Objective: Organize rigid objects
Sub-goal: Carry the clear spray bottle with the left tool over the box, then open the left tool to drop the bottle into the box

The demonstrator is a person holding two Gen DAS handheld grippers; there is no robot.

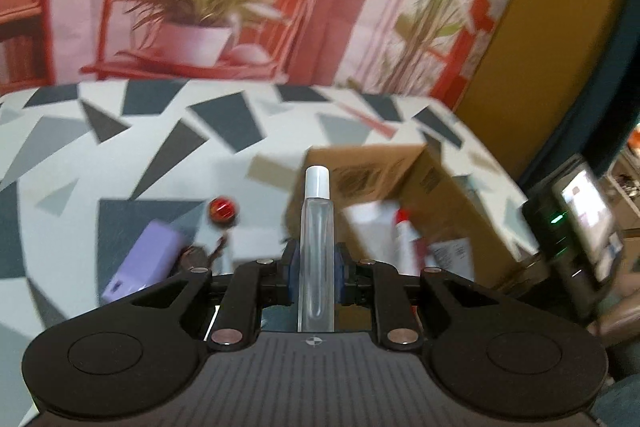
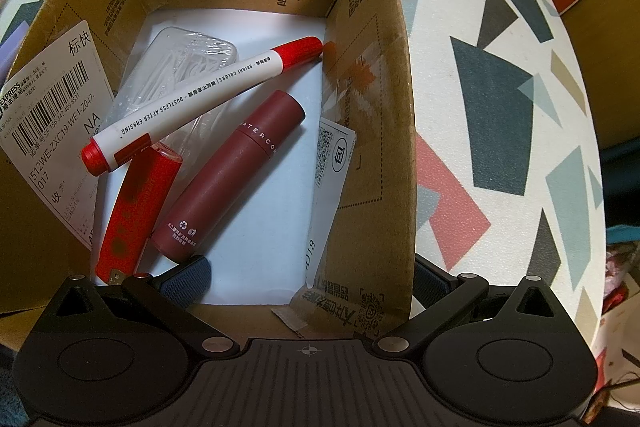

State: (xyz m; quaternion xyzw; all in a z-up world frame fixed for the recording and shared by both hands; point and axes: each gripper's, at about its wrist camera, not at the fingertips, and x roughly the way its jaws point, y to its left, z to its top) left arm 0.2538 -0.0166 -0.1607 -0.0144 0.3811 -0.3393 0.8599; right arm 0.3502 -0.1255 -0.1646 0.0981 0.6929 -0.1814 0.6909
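The left tool [image 1: 316, 273] pinches a clear bottle [image 1: 316, 251] with a white cap, upright, above the desk [image 1: 120, 155]. The right tool [image 2: 316, 277] is spread astride the right wall of the box [image 2: 368, 107]. Inside lie a marker [image 2: 200, 99] reading "DUSTLESS AFTER ERASING", a maroon tube [image 2: 232, 175] marked "ATERCO", a red stick [image 2: 136, 211] and a clear case [image 2: 176, 67]. A label [image 2: 52, 119] reads "EXPRESS".

Your bench [image 1: 168, 155] with the geometric-patterned cover carries the cardboard box [image 1: 436, 187], a lilac box [image 1: 140, 263] and, blurred, what may be a red ball [image 1: 222, 209].
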